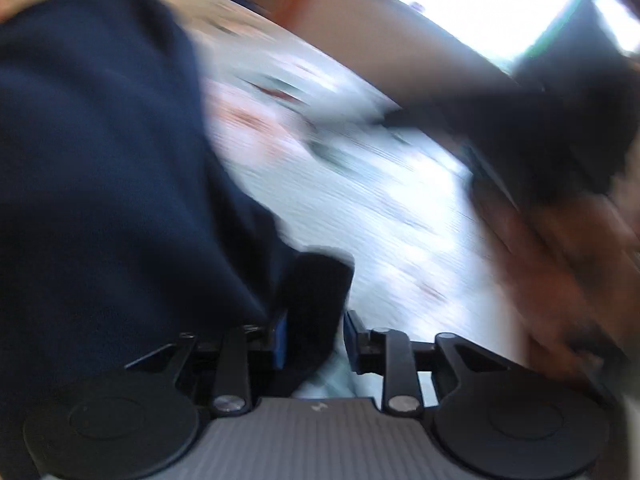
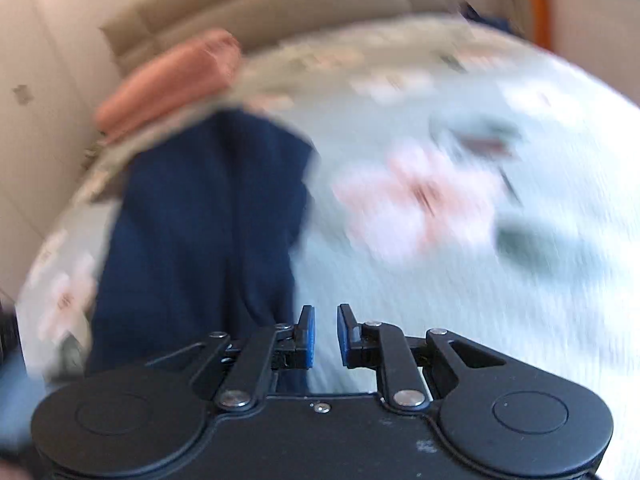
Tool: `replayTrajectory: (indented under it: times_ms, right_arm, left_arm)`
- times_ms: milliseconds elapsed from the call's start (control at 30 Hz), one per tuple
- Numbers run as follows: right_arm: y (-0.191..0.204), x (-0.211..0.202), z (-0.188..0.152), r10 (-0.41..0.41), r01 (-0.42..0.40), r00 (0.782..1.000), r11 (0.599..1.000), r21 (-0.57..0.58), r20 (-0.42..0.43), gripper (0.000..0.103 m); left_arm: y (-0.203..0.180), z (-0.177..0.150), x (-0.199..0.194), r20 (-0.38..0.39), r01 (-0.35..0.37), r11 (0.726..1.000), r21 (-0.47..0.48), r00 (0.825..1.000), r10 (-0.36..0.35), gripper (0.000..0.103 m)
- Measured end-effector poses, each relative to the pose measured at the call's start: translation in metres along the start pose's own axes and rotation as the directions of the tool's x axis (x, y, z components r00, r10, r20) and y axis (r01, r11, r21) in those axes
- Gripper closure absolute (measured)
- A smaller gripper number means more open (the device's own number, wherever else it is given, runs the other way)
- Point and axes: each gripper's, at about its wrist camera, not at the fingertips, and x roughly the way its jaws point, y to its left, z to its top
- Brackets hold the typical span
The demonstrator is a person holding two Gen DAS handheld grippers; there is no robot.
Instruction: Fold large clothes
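Shows a dark navy garment [image 2: 192, 232] lying on a bed, on a pale floral bedspread [image 2: 440, 280]. Runs, in the right wrist view, from close to the head edge of the bed down toward the near edge, on the left part of the bed. Fills the left half of the left wrist view [image 1: 100, 160], heavily blurred, with one fold reaching down between the fingers there.

Finds the left gripper [image 1: 314, 320] with its blue pads [image 1: 280, 336] parted around that fold: cloth against the left pad, a sliver of pale bedspread showing before the right pad, so not clamped. Finds the right gripper [image 2: 324, 316] parted by a narrow gap, nothing between its blue pads [image 2: 308, 336], bedspread visible through the gap, the garment's edge just to the left of it.

Places a salmon pillow [image 2: 172, 76] at the head edge, just beyond the garment's far end, against a beige padded headboard [image 2: 280, 0]. Adds a bright window [image 1: 480, 0] beyond the bed in the left wrist view.
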Motion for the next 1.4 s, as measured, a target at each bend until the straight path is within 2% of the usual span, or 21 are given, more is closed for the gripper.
replayTrajectory:
  times_ms: [33, 67, 133, 200, 267, 333, 367, 467, 533, 600, 700, 733, 800, 933, 1000, 1067, 1133, 1167, 1233, 1300, 1400]
  right_arm:
    - [0.011, 0.002, 0.014, 0.026, -0.025, 0.999, 0.998, -0.052, 0.024, 0.084]
    - [0.021, 0.001, 0.022, 0.038, -0.033, 0.998, 0.995, -0.097, 0.045, 0.084]
    - [0.043, 0.016, 0.04, 0.063, -0.048, 0.995, 0.979, -0.196, 0.073, 0.084]
    - [0.059, 0.034, 0.05, 0.067, -0.045, 0.995, 0.961, -0.272, 0.072, 0.084]
    - [0.076, 0.061, 0.062, 0.083, -0.061, 0.995, 0.941, -0.332, 0.052, 0.084]
    - [0.091, 0.073, 0.057, 0.116, -0.101, 0.993, 0.929, -0.356, 0.021, 0.084]
    - [0.099, 0.086, 0.058, 0.13, -0.125, 0.991, 0.921, -0.368, -0.01, 0.085]
    - [0.112, 0.123, 0.054, 0.084, -0.109, 0.994, 0.897, -0.428, -0.076, 0.085]
    - [0.111, 0.157, 0.049, 0.039, -0.087, 0.993, 0.893, -0.442, -0.116, 0.085]
    - [0.101, 0.187, 0.048, -0.021, -0.036, 0.992, 0.894, -0.446, -0.122, 0.085]
    - [0.087, 0.217, 0.053, -0.118, 0.067, 0.989, 0.892, -0.447, -0.087, 0.084]
    - [0.082, 0.223, 0.054, -0.14, 0.086, 0.986, 0.887, -0.454, -0.086, 0.085]
    - [0.078, 0.229, 0.059, -0.125, 0.07, 0.987, 0.895, -0.44, -0.097, 0.086]
    - [0.082, 0.21, 0.062, -0.143, 0.093, 0.988, 0.862, -0.499, -0.064, 0.086]
    - [0.08, 0.186, 0.073, -0.082, 0.055, 0.996, 0.886, -0.461, -0.039, 0.085]
    - [0.087, 0.146, 0.085, 0.081, -0.073, 0.997, 0.897, -0.436, 0.001, 0.084]
    - [0.104, 0.122, 0.09, 0.222, -0.204, 0.975, 0.873, -0.444, -0.01, 0.083]
    - [0.116, 0.119, 0.088, 0.261, -0.249, 0.965, 0.853, -0.459, -0.038, 0.082]
    - [0.141, 0.125, 0.079, 0.276, -0.273, 0.958, 0.802, -0.53, -0.076, 0.082]
    - [0.159, 0.153, 0.063, 0.209, -0.231, 0.972, 0.77, -0.595, -0.107, 0.082]
    - [0.161, 0.197, 0.057, 0.2, -0.268, 0.963, 0.795, -0.544, -0.182, 0.083]
  left_arm:
    - [-0.004, -0.005, -0.006, -0.021, 0.063, 0.998, -0.003, 0.998, -0.063, 0.074]
    - [-0.005, -0.009, -0.013, -0.026, 0.09, 0.996, -0.014, 0.996, -0.09, 0.075]
    - [-0.006, -0.009, -0.032, 0.002, 0.072, 0.997, -0.039, 0.997, -0.072, 0.076]
    - [0.001, 0.001, -0.055, 0.1, -0.002, 0.998, -0.066, 0.995, 0.009, 0.076]
    - [0.027, 0.017, -0.074, 0.215, -0.094, 0.986, -0.136, 0.969, 0.122, 0.076]
    - [0.06, 0.029, -0.083, 0.276, -0.138, 0.965, -0.222, 0.941, 0.198, 0.077]
    - [0.078, 0.034, -0.08, 0.282, -0.125, 0.957, -0.26, 0.939, 0.199, 0.087]
    - [0.115, 0.03, -0.057, 0.262, -0.084, 0.941, -0.329, 0.949, 0.176, 0.1]
    - [0.144, 0.02, -0.057, 0.262, -0.045, 0.933, -0.357, 0.954, 0.146, 0.099]
    - [0.153, 0.02, -0.051, 0.293, 0.012, 0.935, -0.355, 0.951, 0.099, 0.099]
    - [0.149, 0.024, -0.045, 0.284, -0.021, 0.954, -0.299, 0.952, 0.11, 0.099]
    - [0.149, 0.025, -0.045, 0.284, -0.029, 0.956, -0.293, 0.952, 0.116, 0.099]
    - [0.148, 0.024, -0.046, 0.284, -0.023, 0.948, -0.318, 0.951, 0.118, 0.1]
    - [0.141, 0.003, -0.063, 0.248, 0.02, 0.932, -0.361, 0.966, 0.075, 0.1]
    - [0.139, 0.002, -0.07, 0.22, 0.005, 0.935, -0.355, 0.972, 0.078, 0.099]
    - [0.133, -0.006, -0.074, 0.189, 0.011, 0.934, -0.358, 0.98, 0.061, 0.099]
    - [0.127, -0.011, -0.075, 0.164, 0.01, 0.931, -0.364, 0.985, 0.054, 0.098]
    - [0.125, -0.012, -0.075, 0.159, 0.011, 0.932, -0.362, 0.986, 0.051, 0.097]
    - [0.124, -0.014, -0.071, 0.146, 0.014, 0.93, -0.367, 0.988, 0.042, 0.097]
    - [0.119, -0.019, -0.073, 0.145, 0.011, 0.929, -0.371, 0.988, 0.046, 0.097]
    - [0.114, -0.021, -0.077, 0.176, -0.002, 0.921, -0.39, 0.981, 0.077, 0.097]
